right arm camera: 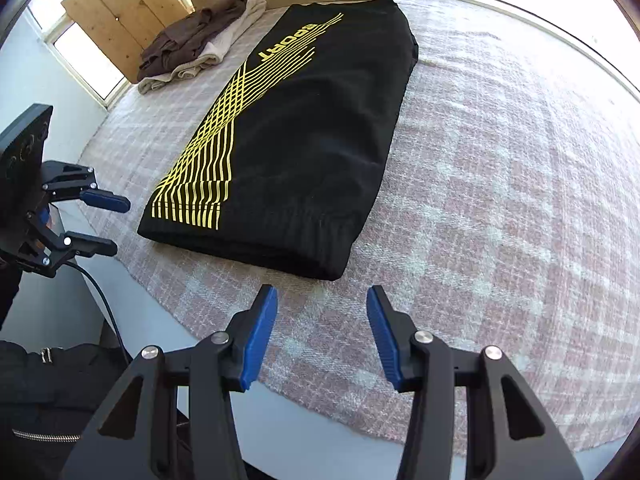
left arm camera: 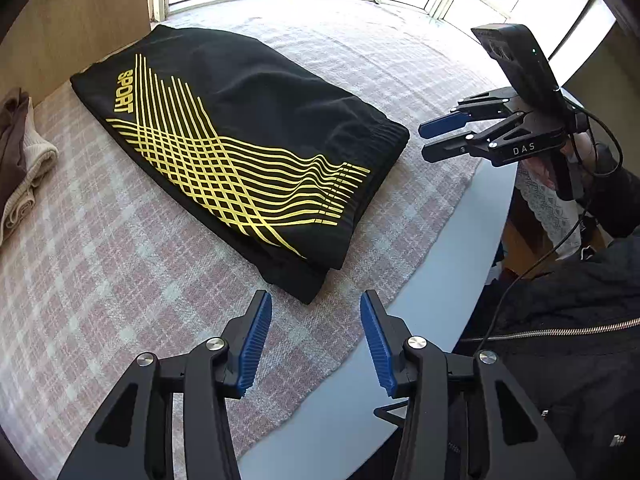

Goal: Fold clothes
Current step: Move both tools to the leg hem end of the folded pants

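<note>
A black garment (left arm camera: 248, 136) with yellow wavy lines and the word SPORT lies folded flat into a rectangle on the pink plaid cloth (left arm camera: 100, 280). It also shows in the right wrist view (right arm camera: 304, 132). My left gripper (left arm camera: 316, 304) is open and empty, just short of the garment's near corner. My right gripper (right arm camera: 322, 296) is open and empty, just in front of the garment's waistband end. Each gripper shows in the other's view, the right one (left arm camera: 424, 140) beside the garment's right edge and the left one (right arm camera: 116, 224) beside its left edge.
A pile of brown and cream clothes (right arm camera: 196, 40) lies at the far corner of the cloth, also in the left wrist view (left arm camera: 20, 152). A wooden board (right arm camera: 128, 12) stands behind it. The white table edge (left arm camera: 400, 320) runs near me. Windows lie beyond.
</note>
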Demonstrator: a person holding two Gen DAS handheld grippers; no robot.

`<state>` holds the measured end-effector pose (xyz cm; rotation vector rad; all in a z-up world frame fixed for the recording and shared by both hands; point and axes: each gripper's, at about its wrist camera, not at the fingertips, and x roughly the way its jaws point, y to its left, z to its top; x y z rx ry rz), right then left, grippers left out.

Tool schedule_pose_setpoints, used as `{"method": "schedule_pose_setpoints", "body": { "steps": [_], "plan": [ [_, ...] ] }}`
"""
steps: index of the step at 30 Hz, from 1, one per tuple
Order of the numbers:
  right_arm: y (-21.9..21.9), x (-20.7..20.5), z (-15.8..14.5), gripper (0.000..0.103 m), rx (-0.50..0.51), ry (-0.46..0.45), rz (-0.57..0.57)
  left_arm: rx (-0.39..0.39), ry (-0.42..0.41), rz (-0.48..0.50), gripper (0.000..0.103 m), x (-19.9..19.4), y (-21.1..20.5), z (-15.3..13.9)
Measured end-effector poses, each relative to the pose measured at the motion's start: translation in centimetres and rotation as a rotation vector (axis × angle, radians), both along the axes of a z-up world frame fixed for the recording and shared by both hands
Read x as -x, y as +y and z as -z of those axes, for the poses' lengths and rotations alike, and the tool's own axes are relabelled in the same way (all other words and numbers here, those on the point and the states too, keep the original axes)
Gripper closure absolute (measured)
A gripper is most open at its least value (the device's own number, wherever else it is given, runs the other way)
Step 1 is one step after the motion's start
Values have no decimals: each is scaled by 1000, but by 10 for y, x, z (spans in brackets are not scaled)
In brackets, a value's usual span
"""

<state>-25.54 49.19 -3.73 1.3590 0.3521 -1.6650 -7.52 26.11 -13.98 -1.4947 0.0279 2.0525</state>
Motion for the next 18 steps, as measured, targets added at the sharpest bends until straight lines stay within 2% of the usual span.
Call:
{"method": "schedule_pose_setpoints", "body": {
  "steps": [2,3,4,7,8,11,14,18],
  "plan": [
    [5,9,1,57,41,-85,71,-59,-54,-34,49,5,-5,1],
    [7,12,1,57,32,-76,97,-54,-61,-49,49,7,-5,0],
    [7,14,0,57,16,-53,114,-23,-58,-68,49,9,-3,-1],
    [-4,8,-5,57,-85,129,88,108,-43,-145,48,16,6,-4],
    [-8,6,-8,57,-89,148,61,127,-50,-177,46,19,8,-3],
    [-18,4,-10,57,-90,162,10,95,-100,-261,37,26,15,2],
    [-16,18,-6,57,-73,127,15,70,-167,-346,37,31,22,12],
    [-7,33,-9,57,0,59,58,26,-211,-477,37,33,18,17]
  ]
}}
